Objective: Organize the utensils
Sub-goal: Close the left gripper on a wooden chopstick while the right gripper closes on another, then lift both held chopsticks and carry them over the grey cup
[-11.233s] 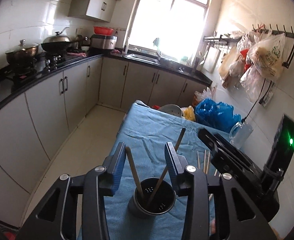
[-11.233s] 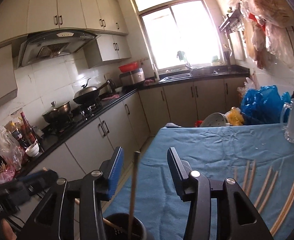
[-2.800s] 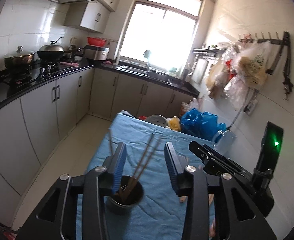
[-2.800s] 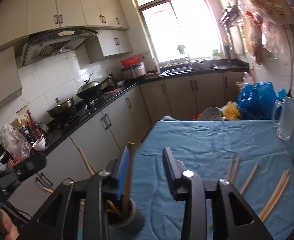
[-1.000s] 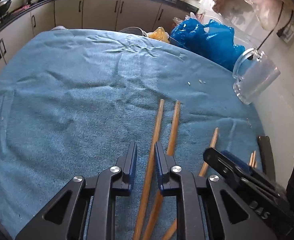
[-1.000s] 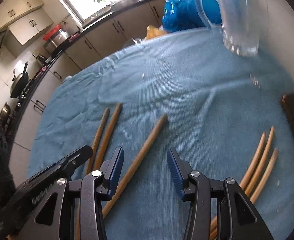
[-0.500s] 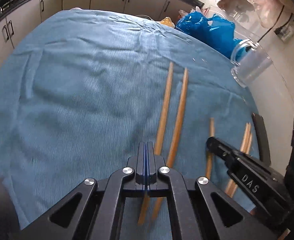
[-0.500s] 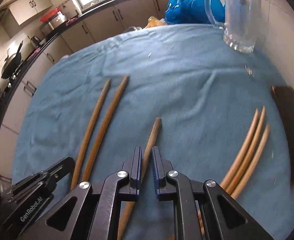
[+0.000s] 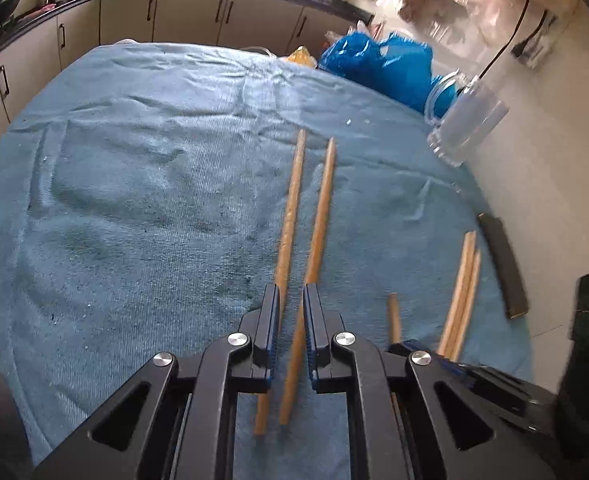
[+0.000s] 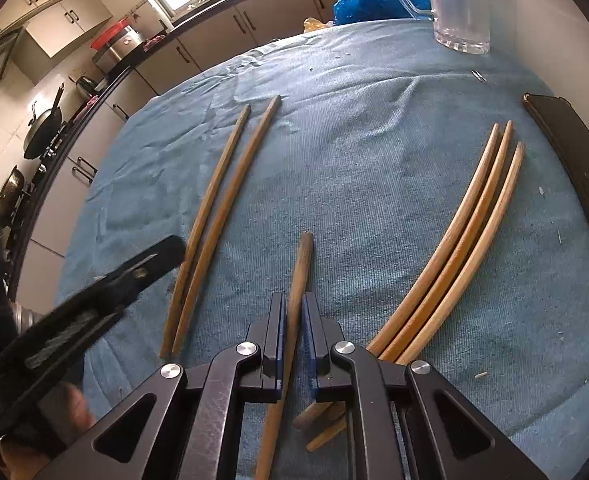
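Observation:
Wooden chopsticks lie on a blue cloth (image 9: 142, 184). In the left wrist view a pair of chopsticks (image 9: 314, 216) lies lengthwise ahead. My left gripper (image 9: 292, 308) hovers over the pair's near half, jaws a narrow gap apart, with one stick seen in the gap; I cannot tell if it is pinched. In the right wrist view my right gripper (image 10: 293, 304) is shut on a single chopstick (image 10: 300, 264) that points away. The pair (image 10: 222, 200) lies to its left, with the left gripper (image 10: 106, 292) over it. Three chopsticks (image 10: 462, 232) lie to its right.
A clear glass mug (image 9: 462, 128) stands at the cloth's far right by the wall, also in the right wrist view (image 10: 458, 4). A black phone (image 10: 574, 164) lies along the right edge. Blue plastic bags (image 9: 378, 64) sit behind. Kitchen cabinets (image 9: 198, 20) run beyond the table.
My left gripper's jaws have parted from fully shut to a narrow gap and sit over the pair. My right gripper has closed onto the single chopstick.

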`<state>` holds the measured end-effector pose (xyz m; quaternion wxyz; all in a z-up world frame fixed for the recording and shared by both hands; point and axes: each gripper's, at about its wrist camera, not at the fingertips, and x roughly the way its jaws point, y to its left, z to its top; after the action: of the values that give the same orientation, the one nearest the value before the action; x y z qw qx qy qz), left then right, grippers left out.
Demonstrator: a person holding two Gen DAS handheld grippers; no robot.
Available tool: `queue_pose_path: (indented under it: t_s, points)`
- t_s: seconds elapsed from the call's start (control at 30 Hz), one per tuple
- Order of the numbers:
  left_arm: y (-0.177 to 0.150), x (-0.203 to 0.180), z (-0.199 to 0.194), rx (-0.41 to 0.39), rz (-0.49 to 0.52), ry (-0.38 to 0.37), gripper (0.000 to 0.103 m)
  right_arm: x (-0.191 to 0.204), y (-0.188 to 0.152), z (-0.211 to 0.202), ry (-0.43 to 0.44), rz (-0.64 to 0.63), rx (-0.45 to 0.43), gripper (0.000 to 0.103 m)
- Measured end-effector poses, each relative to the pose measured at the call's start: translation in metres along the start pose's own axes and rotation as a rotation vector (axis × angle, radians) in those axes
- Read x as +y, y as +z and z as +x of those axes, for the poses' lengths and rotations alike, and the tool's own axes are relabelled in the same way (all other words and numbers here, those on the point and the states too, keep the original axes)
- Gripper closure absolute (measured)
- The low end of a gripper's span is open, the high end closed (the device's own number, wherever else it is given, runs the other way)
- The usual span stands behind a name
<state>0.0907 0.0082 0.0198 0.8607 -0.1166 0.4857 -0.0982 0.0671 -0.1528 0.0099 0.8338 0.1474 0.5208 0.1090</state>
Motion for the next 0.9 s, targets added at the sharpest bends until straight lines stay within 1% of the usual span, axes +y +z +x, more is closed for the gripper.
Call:
queue_pose_path:
  t_s: [0.03, 0.07, 0.17, 0.27, 0.33, 0.37, 0.47, 0.57, 0.7, 0.77, 0.9]
  points:
    - [0.000, 0.002, 0.002, 0.005, -0.004, -0.001, 0.092, 0.000, 0.000, 0.000, -0.003, -0.006, -0.001, 0.093]
    - [-0.001, 0.004, 0.005, 0.020, -0.013, -0.009, 0.095, 0.002, -0.001, 0.000, -0.004, -0.010, -0.002, 0.093]
    - [0.000, 0.006, 0.007, 0.017, -0.014, -0.011, 0.096, 0.004, 0.000, 0.001, -0.006, -0.026, -0.008, 0.093]
    - [-0.002, -0.002, 0.007, 0.018, 0.031, 0.038, 0.096, 0.005, -0.001, 0.002, -0.011, -0.031, -0.014, 0.093]
    - [-0.004, -0.007, 0.006, 0.026, 0.043, 0.067, 0.096, 0.007, 0.000, 0.003, -0.020, -0.034, -0.015, 0.093]
    - [-0.006, -0.007, 0.004, 0.037, 0.035, 0.076, 0.097, 0.008, 0.000, 0.002, -0.025, -0.038, -0.014, 0.093]
    - [-0.018, 0.001, -0.008, 0.068, -0.002, 0.072, 0.097, 0.008, -0.003, 0.001, -0.032, -0.037, -0.004, 0.093]
    - [-0.041, 0.011, -0.027, 0.096, -0.027, 0.061, 0.097, 0.010, -0.009, -0.002, -0.032, -0.039, 0.009, 0.094]
    - [-0.087, 0.026, -0.061, 0.119, -0.042, 0.039, 0.097, 0.014, -0.024, -0.008, -0.037, -0.050, 0.022, 0.094]
    - [-0.113, 0.032, -0.079, 0.124, -0.040, 0.021, 0.097, 0.017, -0.034, -0.011, -0.031, -0.051, 0.034, 0.094]
    - [-0.152, 0.039, -0.107, 0.141, -0.025, 0.000, 0.096, 0.024, -0.058, -0.021, -0.017, -0.068, 0.058, 0.094]
